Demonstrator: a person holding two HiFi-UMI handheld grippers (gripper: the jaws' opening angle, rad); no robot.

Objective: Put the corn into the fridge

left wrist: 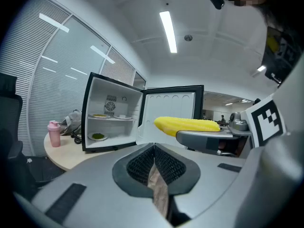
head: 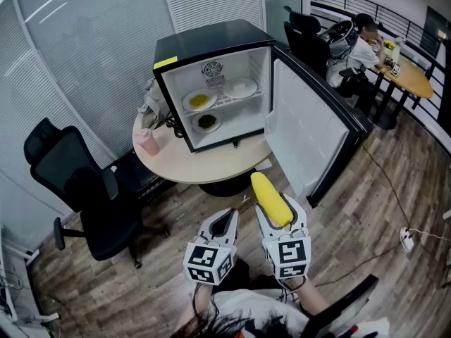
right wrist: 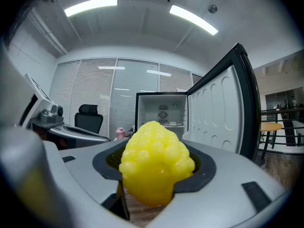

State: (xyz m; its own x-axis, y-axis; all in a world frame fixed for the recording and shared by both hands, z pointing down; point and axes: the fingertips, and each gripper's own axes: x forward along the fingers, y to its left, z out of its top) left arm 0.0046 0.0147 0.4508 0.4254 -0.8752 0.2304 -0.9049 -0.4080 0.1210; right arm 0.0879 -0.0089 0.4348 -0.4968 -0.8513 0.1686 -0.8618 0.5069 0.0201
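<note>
A yellow corn cob (head: pixel 271 198) is clamped lengthwise between the jaws of my right gripper (head: pixel 277 210), its tip pointing toward the fridge; in the right gripper view the corn (right wrist: pixel 156 161) fills the space between the pads. The small black fridge (head: pixel 211 83) stands on a round table (head: pixel 204 164) ahead, its door (head: pixel 310 129) swung wide open to the right. Inside, plates of food rest on the shelf (head: pixel 199 101) and on the floor (head: pixel 206 122). My left gripper (head: pixel 224 224) hangs beside the right one, jaws shut with nothing in them.
A pink bottle (head: pixel 146 141) and a grey bag (head: pixel 153 97) sit on the table left of the fridge. A black office chair (head: pixel 77 189) stands at the left. A person sits at a wooden table (head: pixel 412 76) at the far right. A cable and power strip (head: pixel 407 239) lie on the floor.
</note>
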